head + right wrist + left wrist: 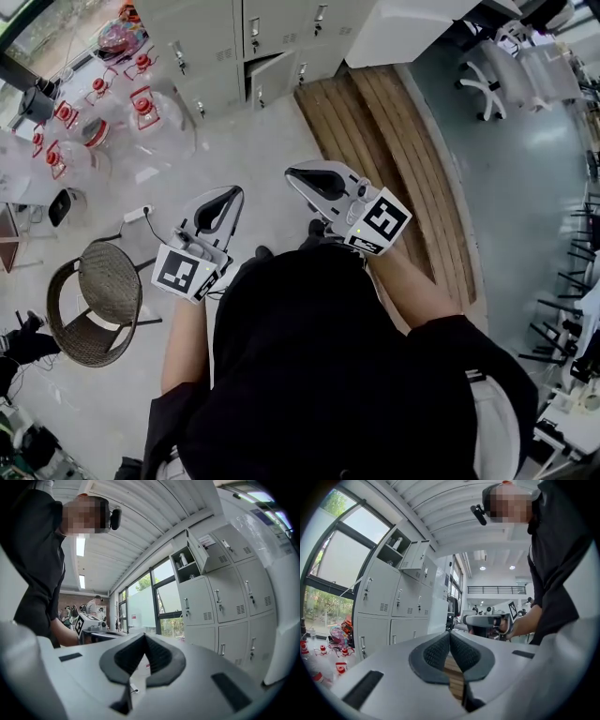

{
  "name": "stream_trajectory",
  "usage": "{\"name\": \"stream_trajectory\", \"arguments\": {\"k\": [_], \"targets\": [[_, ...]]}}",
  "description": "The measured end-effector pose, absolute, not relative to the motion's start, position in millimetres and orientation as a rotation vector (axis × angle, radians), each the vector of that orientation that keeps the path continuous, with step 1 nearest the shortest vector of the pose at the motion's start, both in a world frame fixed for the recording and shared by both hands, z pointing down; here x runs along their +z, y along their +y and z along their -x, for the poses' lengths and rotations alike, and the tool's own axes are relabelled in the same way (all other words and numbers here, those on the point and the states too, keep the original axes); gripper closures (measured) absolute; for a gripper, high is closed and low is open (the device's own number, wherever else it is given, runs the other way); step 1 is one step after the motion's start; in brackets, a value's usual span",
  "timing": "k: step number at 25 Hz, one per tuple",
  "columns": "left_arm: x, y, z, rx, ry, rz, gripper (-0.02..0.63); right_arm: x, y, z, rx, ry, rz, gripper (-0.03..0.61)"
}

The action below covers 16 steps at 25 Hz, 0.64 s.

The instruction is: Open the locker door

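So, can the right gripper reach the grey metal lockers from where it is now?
Probably not yet: the right gripper, jaws shut, sits near the person's body, with floor between it and the grey metal lockers. Nothing blocks the path; stepping closer should do.

Lockers [211, 47], wicker chair [98, 300] on floor [262, 141]

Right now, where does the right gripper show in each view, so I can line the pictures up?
Head view: right gripper, just right of centre.
Left gripper view: right of centre, seen side-on.
Right gripper view: bottom centre, jaws together.
Landmark: grey lockers, at top, left and right respectively.
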<state>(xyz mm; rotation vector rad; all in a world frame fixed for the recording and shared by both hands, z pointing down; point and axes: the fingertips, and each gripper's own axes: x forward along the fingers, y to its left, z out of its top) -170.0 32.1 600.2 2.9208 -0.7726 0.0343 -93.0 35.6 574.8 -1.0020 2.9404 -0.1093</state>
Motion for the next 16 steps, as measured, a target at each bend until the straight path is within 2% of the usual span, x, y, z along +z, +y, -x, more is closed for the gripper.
{"name": "stream_trajectory", "arguments": {"k": [16], "targets": [[609.6, 24.0, 168.8, 0.057, -0.743, -2.913, 0.597, 584.5, 32.7, 110.1, -0.149, 2.975, 0.973, 0.566]]}}
